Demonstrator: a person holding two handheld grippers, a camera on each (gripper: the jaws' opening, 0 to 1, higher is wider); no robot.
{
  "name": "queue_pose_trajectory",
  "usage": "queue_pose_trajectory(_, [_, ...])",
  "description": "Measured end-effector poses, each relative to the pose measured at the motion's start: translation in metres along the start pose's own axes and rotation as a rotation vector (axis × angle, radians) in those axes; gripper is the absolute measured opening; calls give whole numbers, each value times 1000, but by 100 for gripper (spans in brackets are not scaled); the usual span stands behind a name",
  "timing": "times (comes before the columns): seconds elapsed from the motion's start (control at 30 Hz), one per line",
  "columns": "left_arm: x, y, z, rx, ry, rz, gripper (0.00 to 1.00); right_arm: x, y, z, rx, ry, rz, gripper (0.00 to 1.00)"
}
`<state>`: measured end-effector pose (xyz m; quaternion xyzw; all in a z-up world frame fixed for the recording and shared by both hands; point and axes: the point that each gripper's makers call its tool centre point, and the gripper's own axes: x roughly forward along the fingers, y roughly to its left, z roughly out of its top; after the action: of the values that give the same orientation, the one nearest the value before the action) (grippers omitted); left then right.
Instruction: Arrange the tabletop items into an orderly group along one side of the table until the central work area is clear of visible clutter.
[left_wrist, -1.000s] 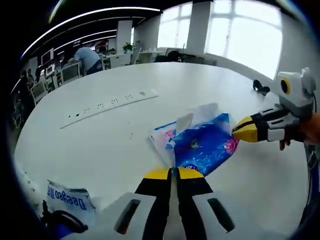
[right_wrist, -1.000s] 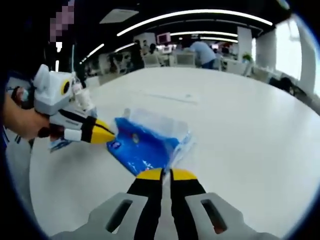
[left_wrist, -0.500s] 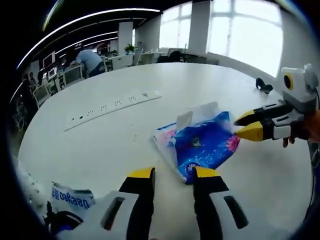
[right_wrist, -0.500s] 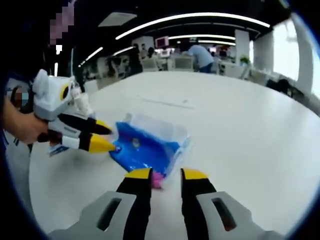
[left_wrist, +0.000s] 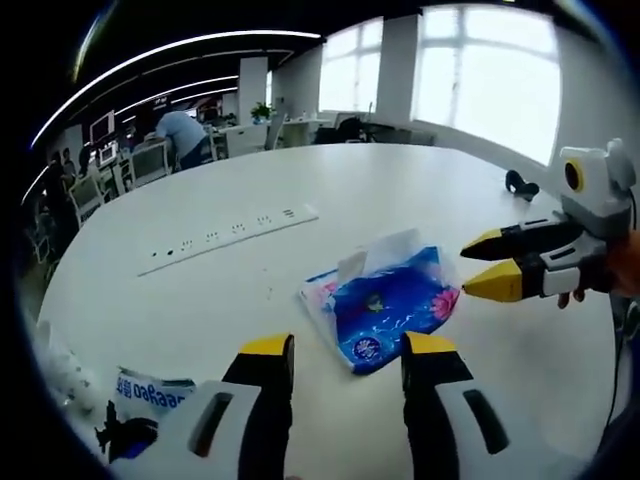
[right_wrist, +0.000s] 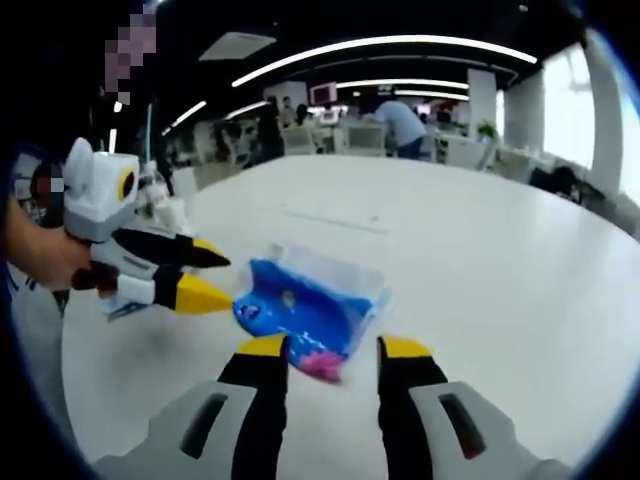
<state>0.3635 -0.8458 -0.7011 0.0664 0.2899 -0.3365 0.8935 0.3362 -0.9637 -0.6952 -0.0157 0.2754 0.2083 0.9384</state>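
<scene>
One blue tissue pack (left_wrist: 385, 303) lies flat on the white table (left_wrist: 230, 290), with a white tissue sticking up from its top, and nothing holds it. We see it just beyond the tips of our left gripper (left_wrist: 340, 350), whose two yellow-tipped jaws stand spread apart with bare table between them. Our right gripper (left_wrist: 482, 266) comes in from the right side of the left gripper view, its jaws also parted, their tips just beside the pack's far edge but not touching it. In the right gripper view, the same pack (right_wrist: 305, 305) sits ahead of the right gripper (right_wrist: 333, 348), and the left gripper (right_wrist: 210, 278) reaches in from the left, held by a hand (right_wrist: 50, 255). A white power strip (left_wrist: 228, 232) lies farther off on the table, well apart from the pack. A crumpled white packet with blue lettering (left_wrist: 150, 392) rests near the table's edge beside our left gripper.
</scene>
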Motion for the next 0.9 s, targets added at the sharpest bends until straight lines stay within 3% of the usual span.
queue_pose_trajectory(0.37, [-24,0,10,22,-32,13,52,-11,7,12,-17,-14,7,41])
queue_pose_trajectory(0.9, [-65,-1,19,18,-70,50,54,-30,18,37,-37,-51,19,47])
